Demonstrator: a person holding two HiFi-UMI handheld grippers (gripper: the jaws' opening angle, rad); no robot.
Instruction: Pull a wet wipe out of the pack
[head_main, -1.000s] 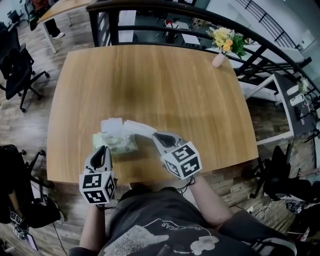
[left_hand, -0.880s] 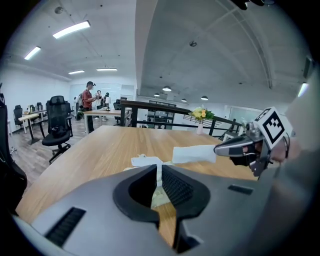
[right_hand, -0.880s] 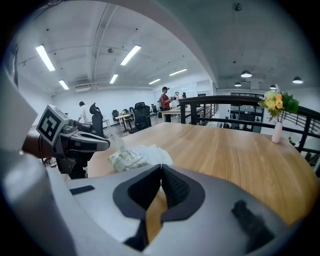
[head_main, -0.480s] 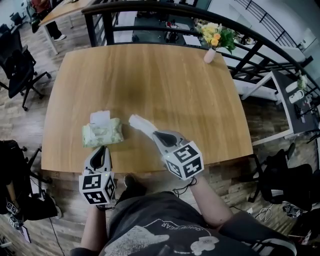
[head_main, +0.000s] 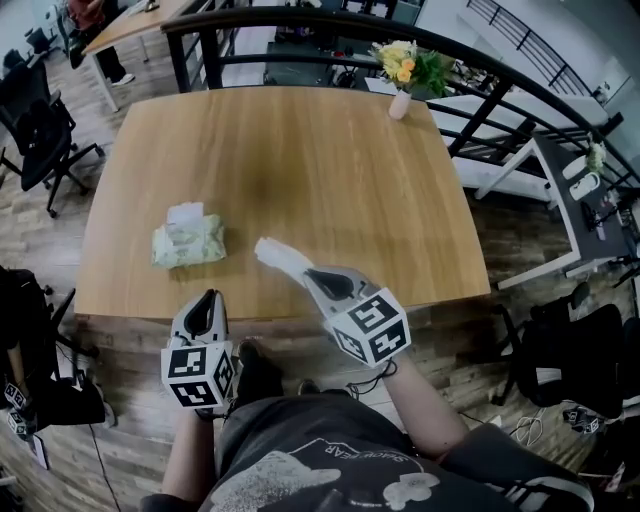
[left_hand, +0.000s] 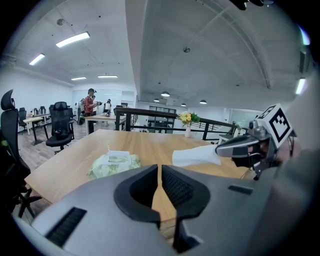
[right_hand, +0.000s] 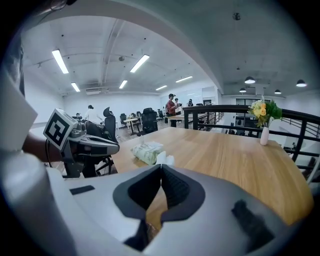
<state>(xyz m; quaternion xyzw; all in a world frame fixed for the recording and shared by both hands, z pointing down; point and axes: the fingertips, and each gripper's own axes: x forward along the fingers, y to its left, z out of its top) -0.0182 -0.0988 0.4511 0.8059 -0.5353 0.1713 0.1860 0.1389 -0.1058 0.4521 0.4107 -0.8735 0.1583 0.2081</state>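
Seen from the head camera, a person stands at the near edge of a wooden bench (head_main: 300, 150) with a claw in each hand. The right claw (head_main: 318, 280) is clenched on one end of a white wipe (head_main: 280, 257). The wipe sticks out from the claw tips, its long axis running away and to the left, and its free end hangs in the air above the bench. The green pack (head_main: 188, 242) lies flat on the bench further left, apart from the wipe, with a white tab standing up on its top. The wipe looks fully out of the pack, so the pull seems done. The left claw (head_main: 207, 300) hovers at the bench's near edge, its jaws pressed together with nothing between them. The pack lies ahead of this claw and slightly to its left, making it the nearer of the two claws. If the pack needs steadying or the wipe needs laying down, the bare wood between the pack and the right claw is the open spot.
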